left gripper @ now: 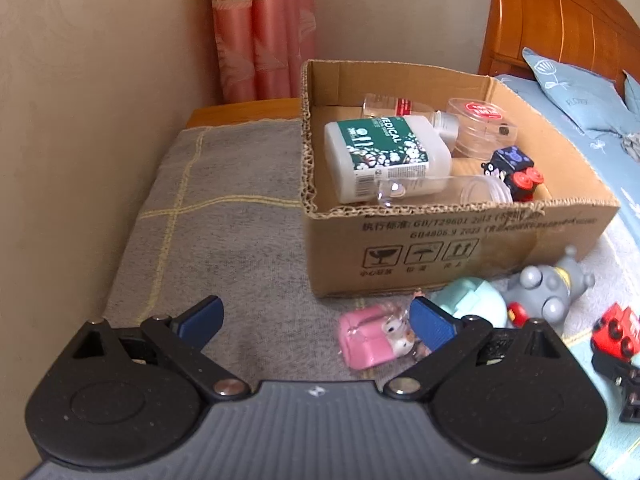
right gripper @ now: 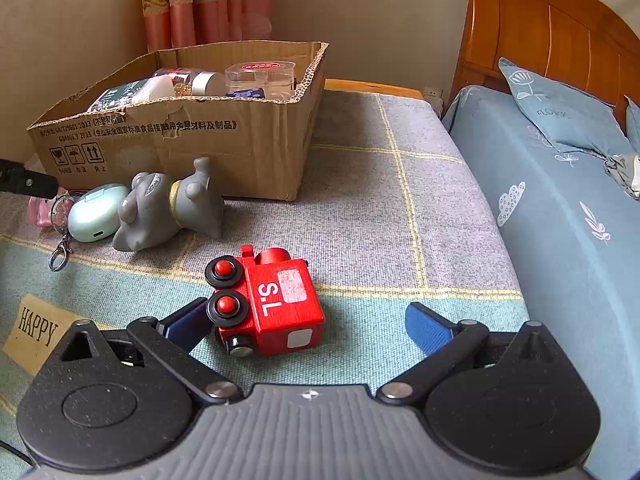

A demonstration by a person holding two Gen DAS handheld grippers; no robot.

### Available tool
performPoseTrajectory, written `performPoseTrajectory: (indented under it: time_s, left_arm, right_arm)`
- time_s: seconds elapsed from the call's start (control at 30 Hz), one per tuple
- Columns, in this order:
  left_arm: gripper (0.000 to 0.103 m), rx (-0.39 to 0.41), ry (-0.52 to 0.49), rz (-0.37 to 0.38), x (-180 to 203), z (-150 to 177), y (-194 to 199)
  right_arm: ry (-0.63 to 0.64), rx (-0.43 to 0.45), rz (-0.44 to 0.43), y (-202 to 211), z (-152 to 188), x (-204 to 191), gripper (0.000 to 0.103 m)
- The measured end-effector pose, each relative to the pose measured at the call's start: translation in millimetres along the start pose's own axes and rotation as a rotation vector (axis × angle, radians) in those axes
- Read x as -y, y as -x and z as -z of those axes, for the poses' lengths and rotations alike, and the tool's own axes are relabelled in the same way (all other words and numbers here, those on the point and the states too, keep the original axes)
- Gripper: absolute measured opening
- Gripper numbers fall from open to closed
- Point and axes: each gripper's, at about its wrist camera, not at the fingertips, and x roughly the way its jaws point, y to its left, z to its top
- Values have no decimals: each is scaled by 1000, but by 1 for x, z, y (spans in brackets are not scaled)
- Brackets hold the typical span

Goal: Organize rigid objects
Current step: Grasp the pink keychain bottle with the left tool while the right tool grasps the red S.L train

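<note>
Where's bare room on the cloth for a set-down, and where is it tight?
Free: the grey cloth between the wall and the cardboard box; also the strip between the box and the bed. Crowded: along the box front, with the pink toy, mint case, grey figure and red train. Box floor is mostly taken.

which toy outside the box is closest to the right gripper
The red train. It lies on its side between the open fingers of the right gripper, while the grey figure and mint case sit farther off beside the box.
</note>
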Motion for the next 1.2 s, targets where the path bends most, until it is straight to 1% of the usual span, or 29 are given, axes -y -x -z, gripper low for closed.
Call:
performPoseTrajectory:
  time_s: [0.07,0.13,0.3,0.4,0.5,0.6,0.73,0.8,0.97,1.1,1.13,1.2]
  left_arm:
    - [99,1,12,34,1,-2,-3]
    - [99,-2,11,44,5,-4,-8]
    - [99,-19,-5,11,7,-3,-17]
    - [99,-26,-8,-4,2,1,-14]
    - [99,-39,-33,-14,-4,9,-10]
    - [100,-51,-54,4,-11,20,-9]
    - [102,-42,-12,43,-21,25,-9]
    - [102,-36,-11,50,-23,27,-8]
    - [102,-21,-14,-24,-29,30,-4]
    - [101,-19,27,-11,-32,32,-5]
    - [99,-16,32,-10,-33,33,-4]
    - [98,-19,36,-20,-30,33,-7]
  right_arm:
    - [0,3,0,0,1,0,103]
    - [-2,6,2,0,1,-1,103]
    - [-5,6,5,0,1,0,103]
    - [-4,6,4,0,1,0,103]
    - [-5,7,5,1,1,0,103]
    - [-4,12,4,1,2,0,103]
    - [-2,14,2,1,2,0,103]
    - [-3,13,3,1,2,0,103]
    - [-3,14,2,2,2,0,103]
    - [-3,15,3,2,2,0,103]
    - [-4,15,4,2,2,0,103]
    - [-5,18,4,2,2,1,103]
